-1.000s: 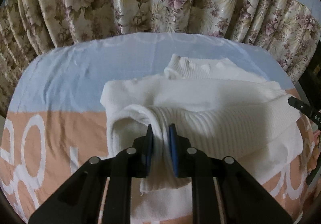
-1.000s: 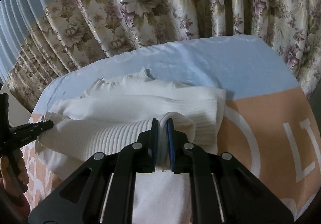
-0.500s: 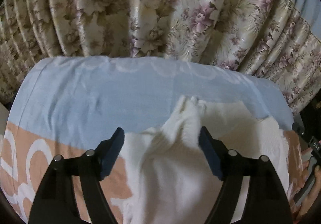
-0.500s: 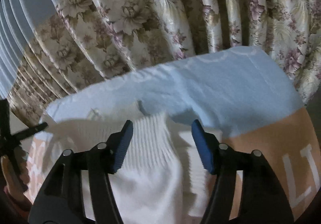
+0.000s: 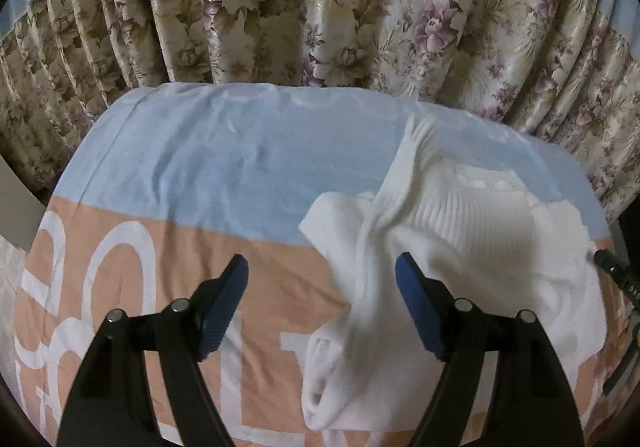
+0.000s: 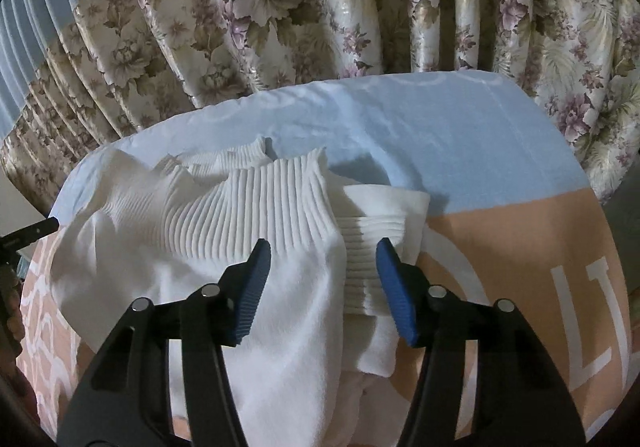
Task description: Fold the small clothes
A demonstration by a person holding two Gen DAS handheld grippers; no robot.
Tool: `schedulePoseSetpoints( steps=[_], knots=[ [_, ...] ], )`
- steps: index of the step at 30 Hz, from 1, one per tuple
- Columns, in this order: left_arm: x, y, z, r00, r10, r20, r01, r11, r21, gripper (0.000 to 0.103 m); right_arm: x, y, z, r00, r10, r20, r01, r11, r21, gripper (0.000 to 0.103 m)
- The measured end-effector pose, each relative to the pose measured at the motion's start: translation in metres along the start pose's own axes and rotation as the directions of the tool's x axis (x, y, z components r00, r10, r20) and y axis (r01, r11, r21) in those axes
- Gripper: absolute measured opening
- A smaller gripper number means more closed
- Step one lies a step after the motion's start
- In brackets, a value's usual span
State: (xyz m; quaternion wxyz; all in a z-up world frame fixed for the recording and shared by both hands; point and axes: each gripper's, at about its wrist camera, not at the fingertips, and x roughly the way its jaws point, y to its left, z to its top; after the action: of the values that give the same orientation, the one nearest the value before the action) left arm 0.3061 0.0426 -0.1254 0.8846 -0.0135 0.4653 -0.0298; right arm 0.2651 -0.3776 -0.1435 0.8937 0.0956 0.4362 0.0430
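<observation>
A bed fills the lower frame, its cover pale blue across the middle and peach with large white letters below. A white ribbed sweater lies crumpled on it at right of centre, straddling both colours.

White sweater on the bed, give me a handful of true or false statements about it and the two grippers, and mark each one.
1. The left gripper is clamped on the white sweater. False: its jaws stand wide open with nothing pinched between them.
2. The right gripper is open. True.
3. The sweater lies on a bedcover that is blue at the far end and peach nearer. True.
4. The sweater is spread out flat in one layer. False: its ribbed hem is folded up over the body.
5. Floral curtains hang behind the bed. True.
</observation>
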Motion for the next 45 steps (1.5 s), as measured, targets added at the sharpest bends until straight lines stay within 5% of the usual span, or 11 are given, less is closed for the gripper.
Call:
schedulePoseSetpoints(
  steps=[6,7,8,10,15,21,24,31,41,44,45],
  knots=[
    [0.017,-0.013,-0.022,0.998,0.042,-0.043,-0.039,0.997,0.072,0.073,0.004,0.004,-0.008,0.999,-0.034,-0.009,0.034,0.999,-0.024,0.046],
    [0.018,-0.014,-0.026,0.998,0.037,-0.045,-0.033,0.996,0.078,0.057,0.004,0.004,-0.010,0.999,-0.036,-0.011,0.035,0.999,-0.028,0.038],
    [0.019,-0.016,-0.032,0.998,0.011,-0.055,-0.007,0.997,0.083,0.048,0.006,0.005,-0.013,0.999,-0.037,-0.025,0.036,0.999,-0.039,0.012],
    [0.018,-0.023,-0.040,0.997,-0.016,-0.074,0.023,0.994,0.107,0.019,0.009,0.008,-0.016,0.998,-0.051,-0.039,0.048,0.997,-0.066,0.007],
    [0.012,-0.039,-0.058,0.998,0.009,-0.069,0.002,0.988,0.156,0.012,-0.006,0.000,-0.008,0.992,-0.113,0.054,0.117,0.991,-0.062,0.006],
    [0.006,-0.043,-0.079,0.996,-0.008,-0.086,0.020,0.990,0.139,0.014,0.010,-0.008,-0.009,0.997,-0.079,-0.016,0.077,0.995,-0.056,0.011],
    [-0.005,-0.030,-0.075,0.996,-0.046,-0.074,0.052,0.995,0.086,0.018,-0.010,-0.004,-0.020,1.000,-0.026,0.012,0.027,0.998,-0.049,0.036],
    [-0.034,-0.008,-0.069,1.000,-0.001,0.007,0.001,0.996,0.086,0.057,-0.048,0.009,-0.062,1.000,-0.029,-0.002,0.029,0.996,-0.079,0.039],
    [-0.004,-0.021,-0.086,0.989,-0.132,-0.068,0.140,0.981,0.134,0.058,-0.040,0.012,-0.098,0.998,0.002,-0.062,-0.003,1.000,-0.006,0.041],
    [-0.019,-0.032,-0.088,0.979,-0.198,-0.051,0.205,0.962,0.181,0.059,-0.045,0.016,-0.101,0.999,-0.004,-0.033,0.003,1.000,-0.029,0.028],
    [-0.023,-0.035,-0.088,0.980,-0.196,-0.044,0.201,0.960,0.197,0.066,-0.046,0.016,-0.100,0.999,-0.009,-0.032,0.008,0.999,-0.033,0.024]
  ],
)
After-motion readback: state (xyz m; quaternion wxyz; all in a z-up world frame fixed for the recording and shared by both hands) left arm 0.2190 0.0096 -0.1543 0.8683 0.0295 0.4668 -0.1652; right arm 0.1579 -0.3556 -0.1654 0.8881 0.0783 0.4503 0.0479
